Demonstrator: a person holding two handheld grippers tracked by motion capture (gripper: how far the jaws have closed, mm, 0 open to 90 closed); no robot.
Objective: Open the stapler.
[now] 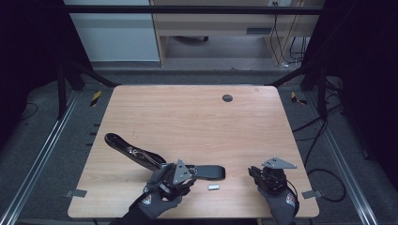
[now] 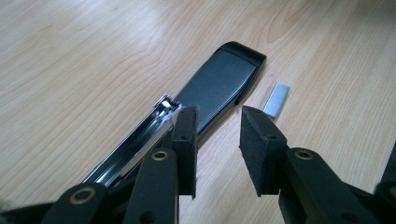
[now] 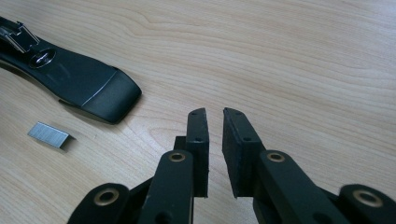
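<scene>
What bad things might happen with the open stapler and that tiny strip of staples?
The small staple strip lies loose beside the stapler; the left gripper might knock it away. The strip is thin and flat, so the fingers may slip off it. The opened stapler could swing or slide if bumped.

Wooden table (image 1: 187, 112) on grey floor (image 1: 47, 140); black frame rails (image 1: 70, 70) at sides; pale cabinet (image 1: 112, 33) far left, cables (image 1: 286, 42) far right; dim light.
</scene>
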